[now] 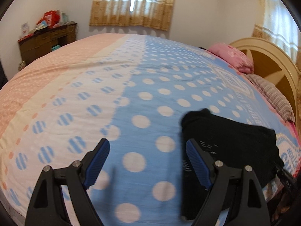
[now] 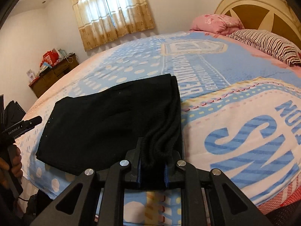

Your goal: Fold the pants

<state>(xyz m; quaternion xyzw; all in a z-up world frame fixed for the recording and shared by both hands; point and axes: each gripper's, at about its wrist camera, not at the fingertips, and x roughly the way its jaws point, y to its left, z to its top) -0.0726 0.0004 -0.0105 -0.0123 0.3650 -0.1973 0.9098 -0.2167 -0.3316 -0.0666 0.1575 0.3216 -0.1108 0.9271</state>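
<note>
The black pants lie folded into a thick rectangle on the bed. My right gripper is shut on the layered edge of the pants at their near right corner. In the left wrist view the pants lie to the right, partly behind the right finger. My left gripper is open and empty, over the dotted blue bedspread just left of the pants. The left gripper's tip also shows in the right wrist view at the far left, held in a hand.
The bedspread is blue with white dots, with pink and white bands. A pink pillow and a striped pillow lie by the headboard. A wooden dresser stands at the wall past the bed's far edge.
</note>
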